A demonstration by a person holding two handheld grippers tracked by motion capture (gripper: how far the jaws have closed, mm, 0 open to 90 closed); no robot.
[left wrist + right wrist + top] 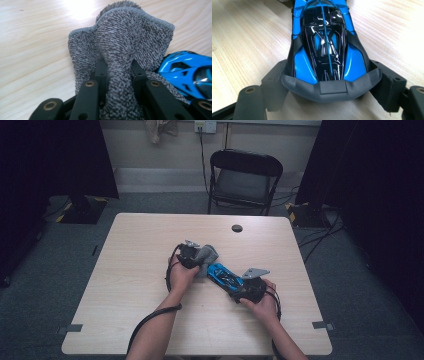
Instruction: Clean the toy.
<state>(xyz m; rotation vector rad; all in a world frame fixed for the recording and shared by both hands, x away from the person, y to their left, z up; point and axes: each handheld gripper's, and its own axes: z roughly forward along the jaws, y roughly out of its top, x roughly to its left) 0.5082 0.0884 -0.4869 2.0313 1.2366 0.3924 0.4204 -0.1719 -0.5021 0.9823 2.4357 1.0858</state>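
Pinching a fold of the grey towel [120, 50], the left gripper [119, 75] has its two black jaws closed tight on the cloth, which bunches up between them and fans out beyond their tips. The right gripper [329, 82] clamps the blue toy car [324, 42] by its dark rear end, one jaw on each flank, jaws standing wide around the body. From the high view, the car [225, 276] lies at the middle of the wooden table [140, 250]; the towel [206, 256] touches its far end, and the left gripper [192, 255] sits just beyond that. The right gripper [245, 287] sits at the car's near end. A black chair [243, 180] stands well past the car, behind the table.
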